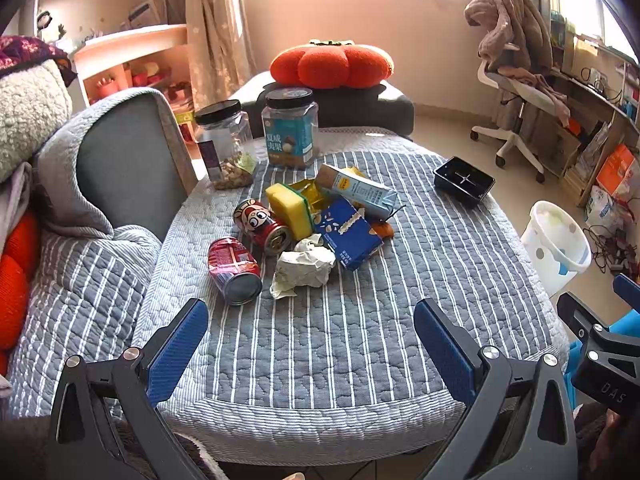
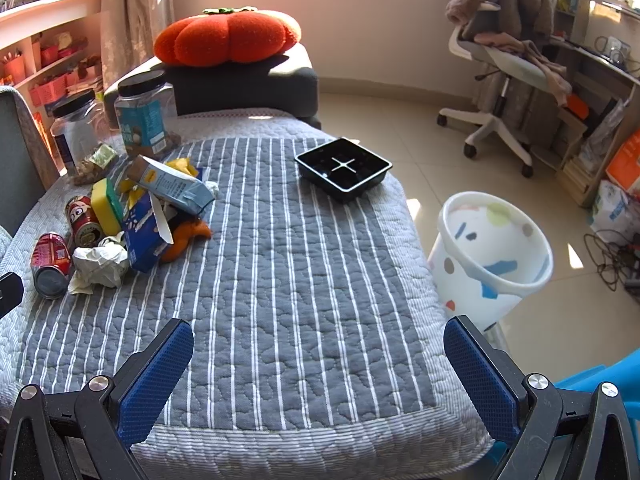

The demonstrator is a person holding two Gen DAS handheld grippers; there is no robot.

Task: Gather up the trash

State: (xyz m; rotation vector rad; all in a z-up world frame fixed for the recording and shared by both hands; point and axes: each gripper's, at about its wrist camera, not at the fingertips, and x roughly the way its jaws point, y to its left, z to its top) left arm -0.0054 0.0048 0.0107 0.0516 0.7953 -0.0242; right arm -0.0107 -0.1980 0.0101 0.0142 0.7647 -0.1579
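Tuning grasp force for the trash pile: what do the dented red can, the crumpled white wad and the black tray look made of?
Dented red can: thin metal, glossy print, bare silvery end, creased wall.
Crumpled white wad: paper or tissue, matte, sharp soft folds.
Black tray: likely thin moulded plastic, glossy, light glinting on its rim and ribs.

We see two red cans [image 1: 234,270] on their sides, crumpled paper [image 1: 304,268], a torn blue box [image 1: 348,236], a tipped carton [image 1: 356,190], a white bin [image 2: 490,256] on the floor
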